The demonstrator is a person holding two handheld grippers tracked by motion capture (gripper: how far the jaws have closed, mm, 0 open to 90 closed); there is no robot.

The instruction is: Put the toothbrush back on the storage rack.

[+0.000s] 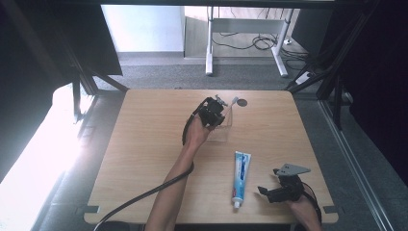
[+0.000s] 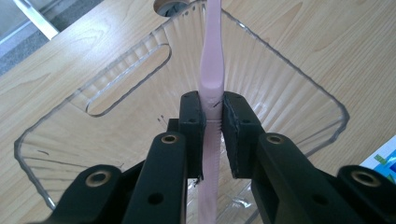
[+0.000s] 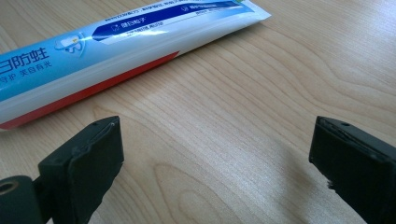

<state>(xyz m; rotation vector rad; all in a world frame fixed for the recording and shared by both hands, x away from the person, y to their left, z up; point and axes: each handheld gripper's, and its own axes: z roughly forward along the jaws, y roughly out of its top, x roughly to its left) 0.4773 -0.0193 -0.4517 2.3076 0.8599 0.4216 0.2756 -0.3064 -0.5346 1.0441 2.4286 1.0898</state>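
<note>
A pink toothbrush runs between my left gripper's jaws, which are shut on its handle. The brush hangs inside a clear ribbed plastic holder, and its far end reaches past the holder's rim. From the high view the left gripper is over the clear holder at the middle of the table's far part. A blue and white toothpaste tube lies flat on the wood near the front. My right gripper rests just right of it, jaws wide open; the tube lies beyond its left jaw.
The wooden table has a round cable port just behind the holder. A black cable trails from the left gripper to the front edge. Dark frame posts stand at both sides, and a desk's white legs stand on the floor beyond.
</note>
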